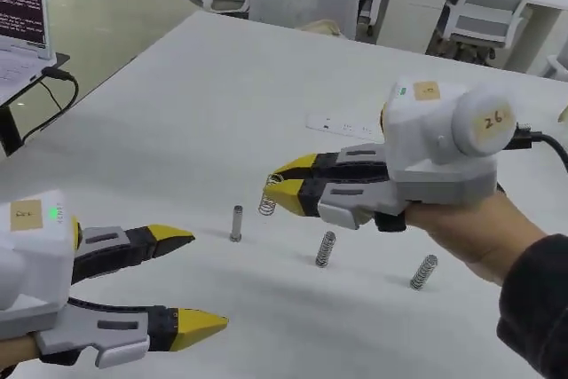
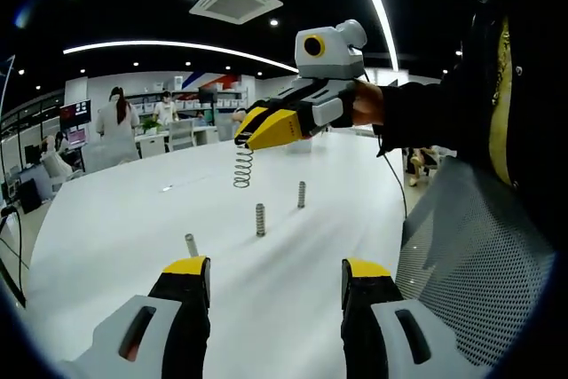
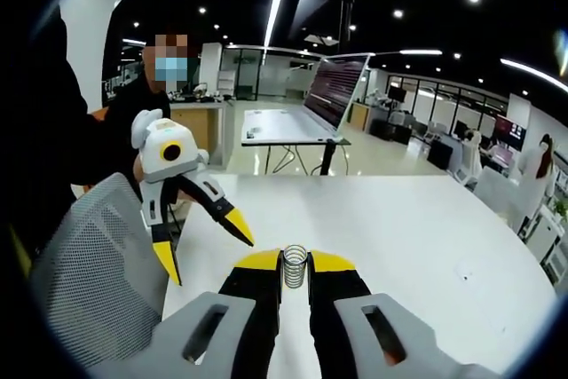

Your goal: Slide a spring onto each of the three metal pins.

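The right gripper [image 1: 277,182] has its yellow-tipped jaws pinched narrowly on a small coiled steel spring [image 1: 268,198]. The spring hangs from the tips above the white desk [image 1: 177,113], just beside and above the bare grey metal pin [image 1: 236,223]. To that pin's right stand a middle spring-sleeved pin [image 1: 326,249] and an end spring-sleeved pin [image 1: 424,272], all well in from the desk's far edge. The left gripper [image 1: 206,277] hovers with jaws wide and empty. This looks like the last spring. Next, its lower end needs centring over the pin's top, then lowering straight down.
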{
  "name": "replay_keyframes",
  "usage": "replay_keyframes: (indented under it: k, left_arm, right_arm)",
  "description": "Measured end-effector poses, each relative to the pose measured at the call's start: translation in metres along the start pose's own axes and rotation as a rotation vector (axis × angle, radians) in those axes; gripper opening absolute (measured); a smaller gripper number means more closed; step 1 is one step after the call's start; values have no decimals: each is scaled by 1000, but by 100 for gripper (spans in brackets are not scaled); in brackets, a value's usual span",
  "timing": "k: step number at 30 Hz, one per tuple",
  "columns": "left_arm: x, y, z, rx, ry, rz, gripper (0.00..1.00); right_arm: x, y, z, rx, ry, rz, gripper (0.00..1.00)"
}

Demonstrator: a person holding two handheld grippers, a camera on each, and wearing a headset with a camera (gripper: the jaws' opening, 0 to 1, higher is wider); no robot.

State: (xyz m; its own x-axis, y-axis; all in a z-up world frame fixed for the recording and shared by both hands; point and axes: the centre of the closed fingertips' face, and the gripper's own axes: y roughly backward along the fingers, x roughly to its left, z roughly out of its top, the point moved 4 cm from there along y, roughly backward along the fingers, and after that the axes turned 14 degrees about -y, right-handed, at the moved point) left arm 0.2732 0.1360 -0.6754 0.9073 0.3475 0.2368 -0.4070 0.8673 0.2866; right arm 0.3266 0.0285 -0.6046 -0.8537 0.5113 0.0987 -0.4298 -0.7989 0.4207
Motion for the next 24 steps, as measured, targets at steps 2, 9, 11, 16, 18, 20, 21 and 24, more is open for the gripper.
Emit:
replay_keyframes:
  k: [2, 9, 11, 16, 18, 20, 21, 24]
  left_arm:
    - [1, 1, -2, 11, 1, 14, 58]
    - [2, 4, -13, 55, -26, 55, 64]
    - [1, 5, -15, 63, -25, 57, 65]
    - [3, 7, -18, 63, -7, 78, 68]
    - [3, 8, -19, 68, -9, 78, 67]
    - [3, 8, -20, 68, -7, 79, 69]
    - [3, 8, -20, 69, -6, 80, 68]
    - [3, 8, -20, 68, -5, 81, 68]
  right_arm:
    - [-3, -2, 1, -1, 4, -10, 8]
    - [-12, -12, 2, 6, -5, -18, 8]
    - [-15, -16, 1, 10, -5, -25, 8]
    - [-21, -24, 1, 14, -22, -39, 8]
    - [-22, -28, 1, 18, -28, -46, 8]
    - [-22, -31, 0, 23, -31, -52, 8]
    - [-24, -33, -1, 30, -43, -58, 8]
    - [-28, -38, -2, 40, -56, -72, 8]
